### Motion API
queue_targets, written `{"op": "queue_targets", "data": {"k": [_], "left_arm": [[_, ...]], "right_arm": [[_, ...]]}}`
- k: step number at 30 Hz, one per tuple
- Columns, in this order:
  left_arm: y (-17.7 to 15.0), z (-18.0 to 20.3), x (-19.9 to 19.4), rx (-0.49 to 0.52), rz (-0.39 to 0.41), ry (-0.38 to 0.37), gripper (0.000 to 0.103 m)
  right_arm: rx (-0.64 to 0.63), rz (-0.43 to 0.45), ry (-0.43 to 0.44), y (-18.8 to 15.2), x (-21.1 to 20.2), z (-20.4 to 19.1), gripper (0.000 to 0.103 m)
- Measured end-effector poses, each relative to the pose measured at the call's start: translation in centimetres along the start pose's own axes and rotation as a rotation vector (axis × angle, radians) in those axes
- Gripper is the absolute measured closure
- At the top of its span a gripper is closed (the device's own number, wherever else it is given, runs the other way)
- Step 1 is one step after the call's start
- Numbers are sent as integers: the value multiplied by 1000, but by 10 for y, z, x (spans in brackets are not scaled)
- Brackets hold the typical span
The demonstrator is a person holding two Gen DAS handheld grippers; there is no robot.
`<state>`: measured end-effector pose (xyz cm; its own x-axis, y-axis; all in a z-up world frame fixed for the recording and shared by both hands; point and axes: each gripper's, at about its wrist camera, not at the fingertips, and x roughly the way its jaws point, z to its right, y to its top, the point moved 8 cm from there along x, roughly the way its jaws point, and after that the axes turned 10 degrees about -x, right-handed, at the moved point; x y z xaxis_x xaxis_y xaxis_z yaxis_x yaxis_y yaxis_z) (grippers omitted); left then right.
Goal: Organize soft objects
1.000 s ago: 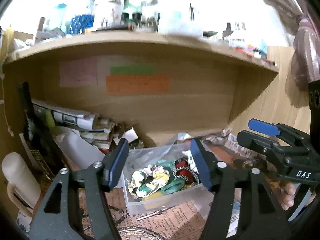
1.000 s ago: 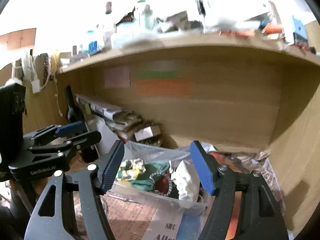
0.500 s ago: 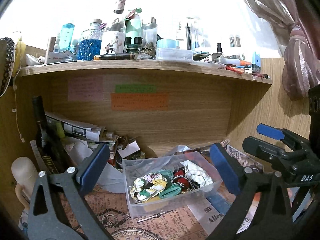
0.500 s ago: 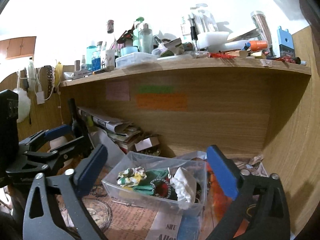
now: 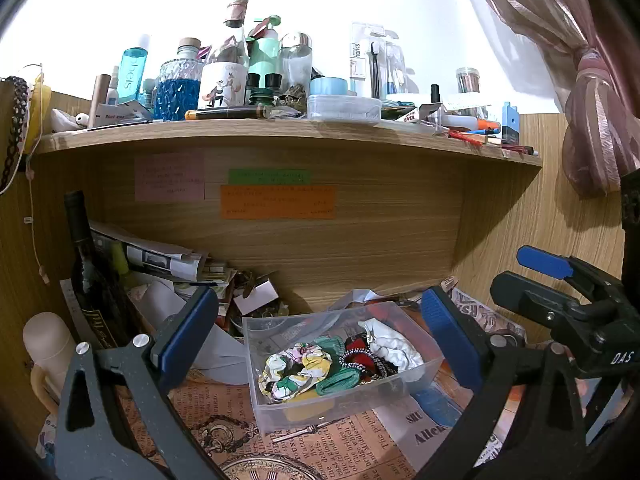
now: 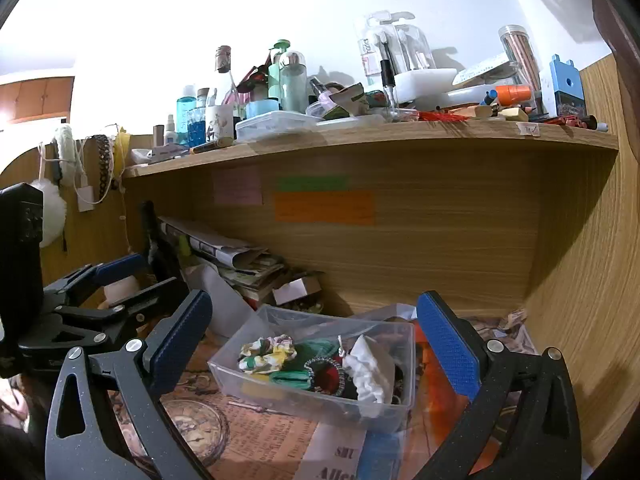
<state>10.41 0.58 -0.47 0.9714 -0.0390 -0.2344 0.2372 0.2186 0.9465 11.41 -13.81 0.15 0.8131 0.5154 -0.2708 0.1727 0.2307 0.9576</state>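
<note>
A clear plastic box [image 5: 280,412] [image 6: 256,384] stands on the printed paper under the shelf. In it lie a floral scrunchie [image 5: 296,370] [image 6: 266,354], a green scrunchie [image 5: 336,380] [image 6: 298,376], a red and black one [image 5: 358,354] [image 6: 328,378] and a white one [image 5: 394,350] [image 6: 368,370]. My left gripper [image 5: 320,336] is open and empty, held back in front of the box. My right gripper [image 6: 316,344] is open and empty, also in front of the box. Each gripper shows at the edge of the other's view.
A wooden shelf [image 5: 280,128] overhead is crowded with bottles and jars. Stacked papers [image 5: 168,260], a dark bottle [image 5: 86,264] and a cream tube [image 5: 48,344] stand at the left. Wooden walls close the back and the right side [image 6: 580,280].
Both grippers have opened wide and pulled back from the box, so more of the shelf above is in view. The box and scrunchies have stayed in place.
</note>
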Motion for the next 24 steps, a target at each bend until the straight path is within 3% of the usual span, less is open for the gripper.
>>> {"op": "queue_targets", "data": {"k": [24], "left_arm": [[-3,0,3,-12,-15,-8,0]], "right_arm": [[1,-8,8,-2,2,-2,0]]}}
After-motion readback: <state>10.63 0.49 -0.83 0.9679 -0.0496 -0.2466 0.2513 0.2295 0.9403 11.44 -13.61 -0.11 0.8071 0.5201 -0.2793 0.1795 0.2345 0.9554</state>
